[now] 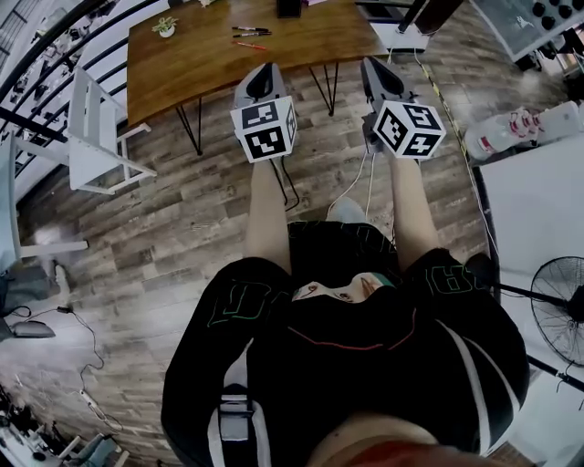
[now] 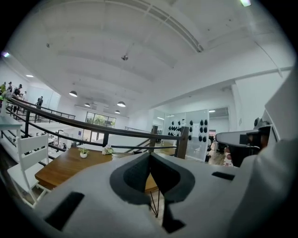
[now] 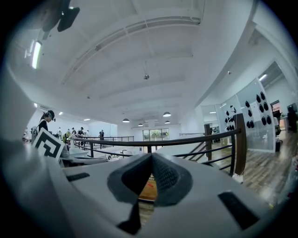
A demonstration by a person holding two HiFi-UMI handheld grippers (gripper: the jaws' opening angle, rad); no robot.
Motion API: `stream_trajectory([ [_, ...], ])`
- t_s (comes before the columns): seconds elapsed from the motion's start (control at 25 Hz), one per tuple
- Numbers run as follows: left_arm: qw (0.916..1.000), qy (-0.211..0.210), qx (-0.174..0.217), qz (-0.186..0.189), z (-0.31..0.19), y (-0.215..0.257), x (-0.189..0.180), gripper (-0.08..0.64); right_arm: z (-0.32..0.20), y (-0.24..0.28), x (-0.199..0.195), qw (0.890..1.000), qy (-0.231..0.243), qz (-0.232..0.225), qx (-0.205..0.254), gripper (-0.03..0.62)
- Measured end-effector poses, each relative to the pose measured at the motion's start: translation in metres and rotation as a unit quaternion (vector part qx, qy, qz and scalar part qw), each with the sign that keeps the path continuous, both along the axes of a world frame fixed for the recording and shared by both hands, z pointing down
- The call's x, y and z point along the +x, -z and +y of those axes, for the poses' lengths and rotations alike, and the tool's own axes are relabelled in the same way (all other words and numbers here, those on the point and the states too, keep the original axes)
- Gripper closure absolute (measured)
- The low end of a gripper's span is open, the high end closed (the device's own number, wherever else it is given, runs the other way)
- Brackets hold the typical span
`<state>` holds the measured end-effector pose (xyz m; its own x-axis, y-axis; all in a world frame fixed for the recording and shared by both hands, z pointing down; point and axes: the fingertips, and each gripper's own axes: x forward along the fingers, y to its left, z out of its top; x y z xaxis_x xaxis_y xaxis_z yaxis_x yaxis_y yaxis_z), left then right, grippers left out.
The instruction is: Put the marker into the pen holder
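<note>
Wooden table point(image 1: 201, 55) holds markers point(image 1: 248, 32) (well beyond both tongs point(image 1: 265, 73) point(image 1: 377, 68)).

Markers point(image 1: 251, 33) lie on the tabletop point(image 1: 210, 64) towards its far edge, plant point(image 1: 165, 26) to their left. Chair point(image 1: 95, 128) stands left of the tabletop; fan point(image 1: 561, 296) well off right.

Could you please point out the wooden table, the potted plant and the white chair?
wooden table point(image 1: 210, 68): head view, bare top.
potted plant point(image 1: 166, 29): head view, white pot.
white chair point(image 1: 91, 119): head view, slatted backrest.

left hand-held gripper point(image 1: 264, 73) closed, right hand-held gripper point(image 1: 379, 71) closed
</note>
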<state>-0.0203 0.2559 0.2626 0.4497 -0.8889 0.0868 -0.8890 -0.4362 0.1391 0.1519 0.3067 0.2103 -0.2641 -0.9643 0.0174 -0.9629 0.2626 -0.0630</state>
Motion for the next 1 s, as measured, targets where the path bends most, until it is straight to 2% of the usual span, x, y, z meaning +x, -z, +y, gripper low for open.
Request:
stream_trajectory([
  [0.28,0.9994,0.019,-0.025,0.016,-0.002,-0.019,-0.019,0.552,-0.001,-0.015,-0.004,1.0,0.006,0.006,-0.02,0.588],
  [0.6,0.9985,0.034,-0.034,0.027,-0.013,-0.021,-0.034,0.552,-0.018,-0.007,-0.011,0.999,0.023,0.007,-0.021,0.588],
  [0.72,0.998,0.044,-0.025,0.037,-0.022,-0.01,-0.043,0.552,-0.028,0.002,-0.017,0.999,0.035,0.005,-0.012,0.588],
  [1.0,0.9974,0.062,0.0,0.035,-0.042,0.01,-0.057,0.552,-0.054,0.021,-0.027,0.998,0.059,0.003,0.009,0.588],
])
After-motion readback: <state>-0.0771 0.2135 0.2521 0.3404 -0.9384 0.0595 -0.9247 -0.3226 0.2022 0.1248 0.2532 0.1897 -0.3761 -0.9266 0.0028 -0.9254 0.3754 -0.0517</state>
